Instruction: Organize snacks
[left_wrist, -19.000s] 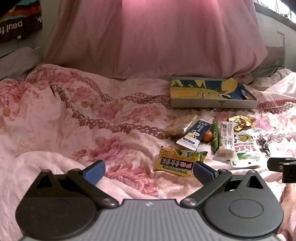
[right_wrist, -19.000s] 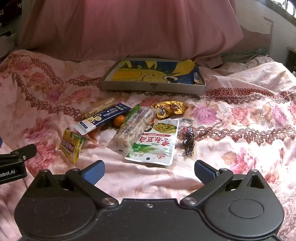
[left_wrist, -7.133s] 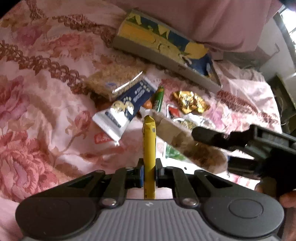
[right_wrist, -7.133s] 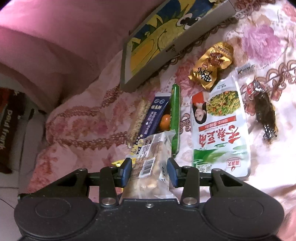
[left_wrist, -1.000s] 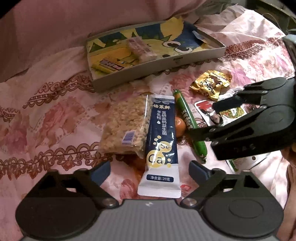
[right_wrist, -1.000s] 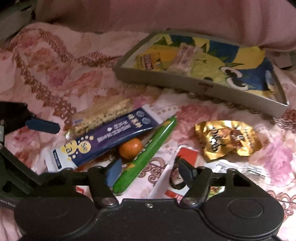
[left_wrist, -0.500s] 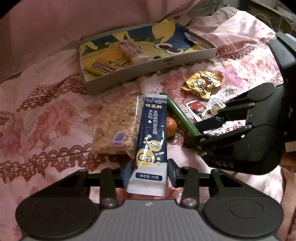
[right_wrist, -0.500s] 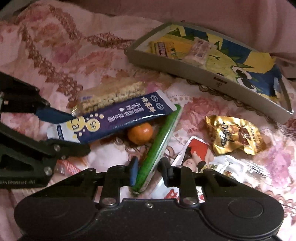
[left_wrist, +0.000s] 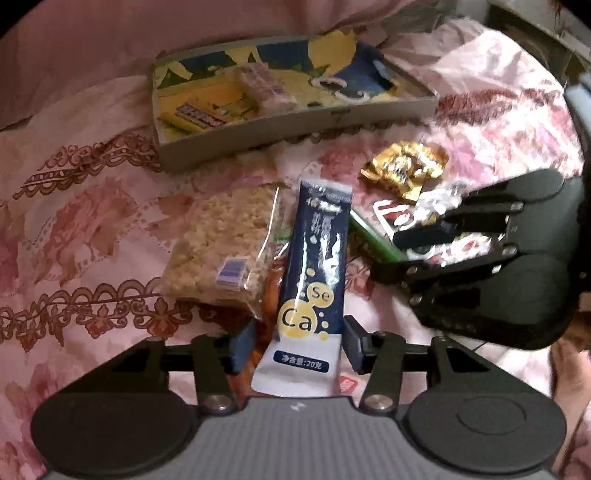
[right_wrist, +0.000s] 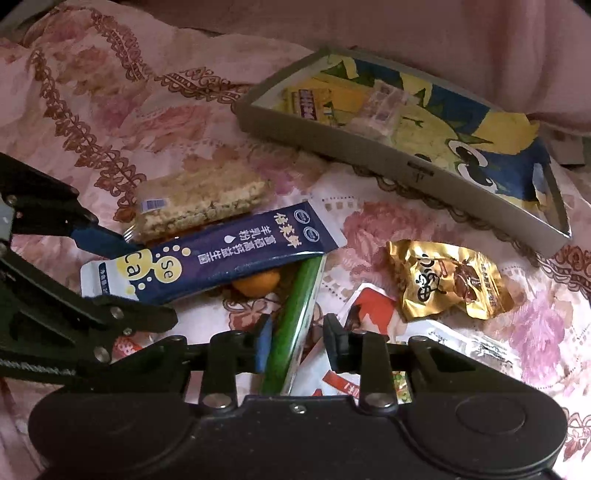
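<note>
My left tongs (left_wrist: 297, 345) sit narrowed around the white bottom end of the blue sachet (left_wrist: 314, 273), though I cannot tell whether the pads truly bite it; my right tongs (right_wrist: 297, 339) are narrowed around the lower part of the green stick (right_wrist: 295, 317), with a small gap showing on the right side, so that hold looks unsure too. The tray (right_wrist: 332, 136) lies beyond on the bed, already carrying a yellow packet (left_wrist: 195, 114) and a clear-wrapped bar (left_wrist: 264, 88). My worry is the overlap: the sachet lies across the top of the green stick and over the small orange (right_wrist: 256, 284), so lifting either piece could drag the other, roll the orange off, or nudge the rice-crisp block (left_wrist: 218, 251) just beside it. Slick film could also slide out of a shallow pinch. The green stick's upper end hides beneath the sachet, and the red-and-white bag (right_wrist: 365, 321) is mostly covered by my right tongs; motion blur smears the gold pouch (left_wrist: 406, 170).
</note>
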